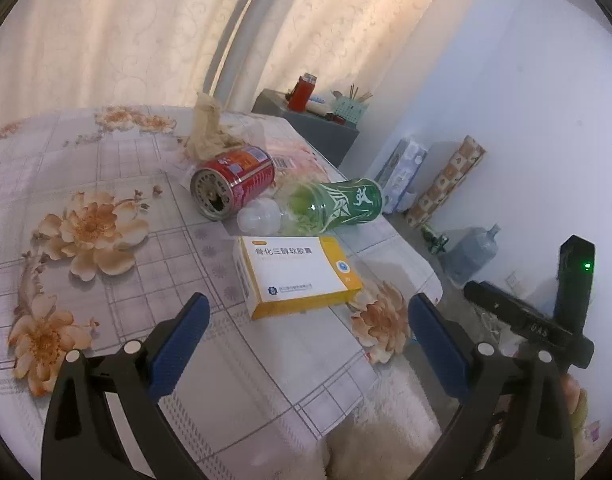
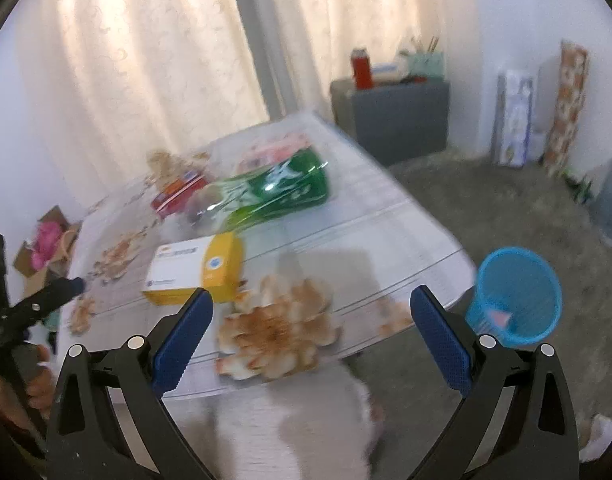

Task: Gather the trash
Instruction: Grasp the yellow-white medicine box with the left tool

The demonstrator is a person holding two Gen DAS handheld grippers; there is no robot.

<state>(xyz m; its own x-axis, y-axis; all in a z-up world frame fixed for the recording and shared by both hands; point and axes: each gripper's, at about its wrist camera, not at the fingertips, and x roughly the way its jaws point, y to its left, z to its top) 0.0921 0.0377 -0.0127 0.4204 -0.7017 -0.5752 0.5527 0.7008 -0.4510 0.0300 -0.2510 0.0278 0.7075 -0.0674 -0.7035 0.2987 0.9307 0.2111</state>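
Observation:
On the flowered tablecloth [image 1: 106,168] lies a white and yellow medicine box [image 1: 298,276], a green plastic bottle [image 1: 333,204] on its side, a red can [image 1: 234,184] on its side, and crumpled beige paper [image 1: 206,132]. My left gripper [image 1: 306,316] stands wide open just short of the box, nothing between its blue pads [image 1: 182,344]. The right wrist view is blurred; there my right gripper [image 2: 311,312] is open over the table's near corner, with the box [image 2: 198,272] ahead left and the bottle [image 2: 274,192] beyond. A blue mesh bin [image 2: 513,296] stands on the floor to the right.
A grey cabinet [image 1: 317,124] with a red flask [image 1: 302,92] stands behind the table by the curtains. Packages, a patterned roll [image 1: 445,184] and a water jug [image 1: 469,252] line the wall. A cardboard box [image 2: 46,248] with pink stuff sits on the floor at left.

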